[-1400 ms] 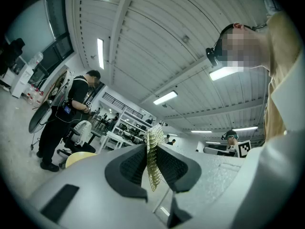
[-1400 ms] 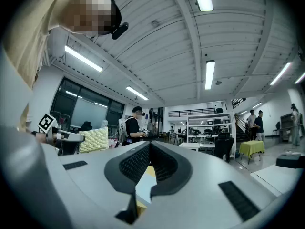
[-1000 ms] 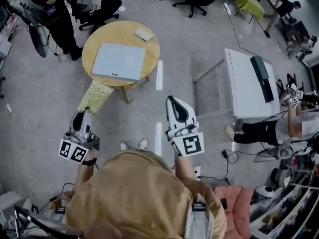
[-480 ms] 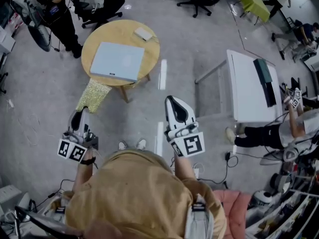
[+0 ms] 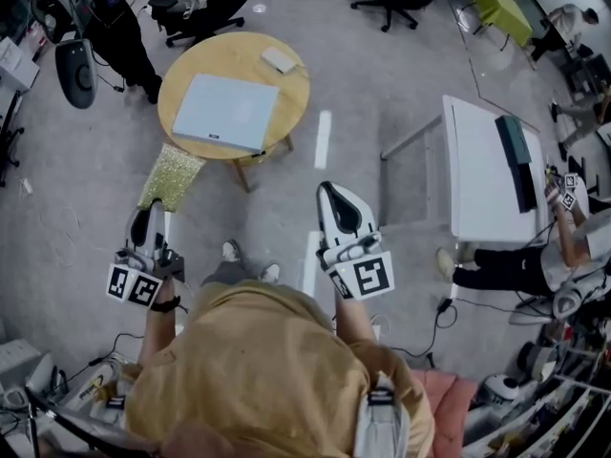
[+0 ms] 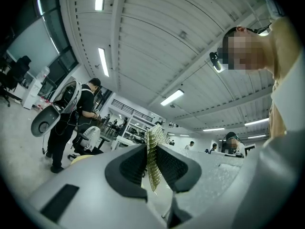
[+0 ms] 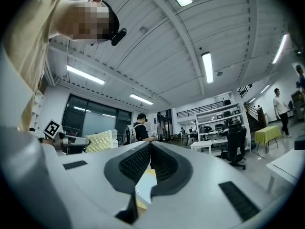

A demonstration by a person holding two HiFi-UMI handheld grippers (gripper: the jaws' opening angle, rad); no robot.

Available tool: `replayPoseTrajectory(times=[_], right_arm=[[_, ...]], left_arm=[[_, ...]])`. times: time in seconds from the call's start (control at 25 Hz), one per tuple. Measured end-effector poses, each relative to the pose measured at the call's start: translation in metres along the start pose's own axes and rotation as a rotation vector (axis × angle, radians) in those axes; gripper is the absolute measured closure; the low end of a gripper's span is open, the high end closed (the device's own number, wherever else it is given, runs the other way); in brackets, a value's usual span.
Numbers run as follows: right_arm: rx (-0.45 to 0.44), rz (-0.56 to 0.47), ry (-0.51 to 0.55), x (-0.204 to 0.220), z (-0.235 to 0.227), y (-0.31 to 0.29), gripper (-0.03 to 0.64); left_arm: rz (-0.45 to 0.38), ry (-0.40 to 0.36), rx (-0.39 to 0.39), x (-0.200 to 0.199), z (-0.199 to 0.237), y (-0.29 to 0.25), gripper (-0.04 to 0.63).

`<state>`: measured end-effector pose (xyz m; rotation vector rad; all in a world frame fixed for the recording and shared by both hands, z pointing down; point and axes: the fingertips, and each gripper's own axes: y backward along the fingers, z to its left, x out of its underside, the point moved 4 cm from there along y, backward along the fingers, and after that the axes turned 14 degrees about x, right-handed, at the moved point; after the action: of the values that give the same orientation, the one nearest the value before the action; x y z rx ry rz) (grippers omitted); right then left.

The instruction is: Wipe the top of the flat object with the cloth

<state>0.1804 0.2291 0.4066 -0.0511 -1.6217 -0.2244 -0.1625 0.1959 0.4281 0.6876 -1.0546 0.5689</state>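
A light-blue flat object (image 5: 227,113) lies on a round wooden table (image 5: 286,98) ahead of me at the upper left. My left gripper (image 5: 143,216) is shut on a glittery yellow-green cloth (image 5: 172,179), which hangs from its tip between me and the table. In the left gripper view the cloth (image 6: 153,151) is pinched between the two dark pads of the left gripper (image 6: 151,162). My right gripper (image 5: 327,191) is held over bare floor, well short of the table. Its jaws are closed together in the right gripper view, where the right gripper (image 7: 150,148) holds nothing.
A small white block (image 5: 279,60) lies at the table's far edge. A person in black (image 5: 119,22) and office chairs (image 5: 205,8) stand beyond the table. A white desk (image 5: 482,170) is at the right, with a person sitting on the floor (image 5: 516,260) beside it. White tape strips (image 5: 323,127) mark the grey floor.
I have stepped forward: one foot now leads and the table sits slightly nearer. Both grippers keep the same pose, and the cloth still hangs from the left one.
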Motion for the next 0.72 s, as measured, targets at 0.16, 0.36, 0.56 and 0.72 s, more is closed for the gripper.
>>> replayPoseTrajectory(times=[0.16, 0.36, 0.56, 0.72], right_arm=[[-0.004, 0.005, -0.002, 0.002, -0.002, -0.009, 0.615], [0.004, 0.014, 0.018, 0.005, 0.001, -0.027, 0.615], [0.007, 0.001, 0.055, -0.002, 0.006, -0.054, 0.615], [0.004, 0.004, 0.063, 0.001, 0.007, -0.083, 0.615]], left_arm=[[-0.003, 0.005, -0.012, 0.002, 0.008, -0.002, 0.534], [-0.016, 0.026, -0.008, 0.005, 0.032, -0.013, 0.534], [-0.022, 0.043, 0.020, 0.006, 0.054, -0.034, 0.534], [-0.015, 0.060, 0.027, 0.008, 0.076, -0.052, 0.534]])
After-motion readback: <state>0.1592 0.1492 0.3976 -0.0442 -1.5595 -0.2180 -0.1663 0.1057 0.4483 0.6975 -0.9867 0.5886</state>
